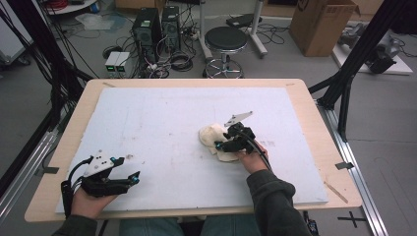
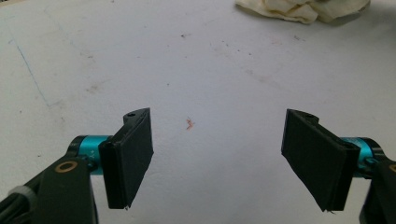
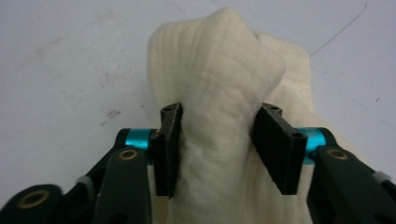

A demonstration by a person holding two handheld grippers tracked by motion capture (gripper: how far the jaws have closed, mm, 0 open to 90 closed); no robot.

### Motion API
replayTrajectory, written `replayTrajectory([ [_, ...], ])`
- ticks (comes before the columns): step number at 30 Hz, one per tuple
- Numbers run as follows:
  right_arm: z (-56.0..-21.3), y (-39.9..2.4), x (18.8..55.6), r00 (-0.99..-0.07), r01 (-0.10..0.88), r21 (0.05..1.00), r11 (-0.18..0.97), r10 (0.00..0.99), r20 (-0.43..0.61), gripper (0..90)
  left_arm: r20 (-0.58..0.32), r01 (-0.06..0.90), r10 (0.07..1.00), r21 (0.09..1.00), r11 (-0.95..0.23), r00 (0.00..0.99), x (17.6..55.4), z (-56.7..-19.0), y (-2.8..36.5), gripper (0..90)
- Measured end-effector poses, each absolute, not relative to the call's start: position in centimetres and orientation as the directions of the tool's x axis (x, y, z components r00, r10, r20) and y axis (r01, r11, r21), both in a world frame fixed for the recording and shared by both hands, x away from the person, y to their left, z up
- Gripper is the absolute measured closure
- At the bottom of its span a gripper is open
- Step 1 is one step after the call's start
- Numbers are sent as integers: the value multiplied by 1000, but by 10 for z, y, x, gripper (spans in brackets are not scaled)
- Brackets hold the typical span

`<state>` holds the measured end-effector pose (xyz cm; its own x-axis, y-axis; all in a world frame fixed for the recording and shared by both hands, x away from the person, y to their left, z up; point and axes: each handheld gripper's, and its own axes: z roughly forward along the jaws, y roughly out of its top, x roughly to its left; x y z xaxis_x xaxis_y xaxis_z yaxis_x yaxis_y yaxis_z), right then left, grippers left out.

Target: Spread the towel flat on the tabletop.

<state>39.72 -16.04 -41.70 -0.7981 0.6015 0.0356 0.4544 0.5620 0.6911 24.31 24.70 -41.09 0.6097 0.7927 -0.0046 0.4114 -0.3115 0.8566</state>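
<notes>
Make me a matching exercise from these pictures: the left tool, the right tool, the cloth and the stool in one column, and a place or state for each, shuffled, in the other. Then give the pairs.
Things
1. left tool
2. right tool
3. cloth
4. stool

Places or states
A. on the floor beyond the table's far edge
B. jaws wide apart over bare white board, nothing between them
C. cream, bunched up on the white board
D. jaws on either side of a raised fold, pressing it in

Pairs: 1-B, 2-D, 3-C, 4-A
</notes>
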Motion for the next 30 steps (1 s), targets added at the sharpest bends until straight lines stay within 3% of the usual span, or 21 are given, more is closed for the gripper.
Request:
replayTrajectory([
  [11,-428,-162,407,-792,504,664,552,601,103,756,-1,409,788,855,-319,615,243,-411,246,253],
  [30,-392,-164,389,-785,480,764,430,600,155,779,0,409,789,855,-318,614,243,-412,244,253],
])
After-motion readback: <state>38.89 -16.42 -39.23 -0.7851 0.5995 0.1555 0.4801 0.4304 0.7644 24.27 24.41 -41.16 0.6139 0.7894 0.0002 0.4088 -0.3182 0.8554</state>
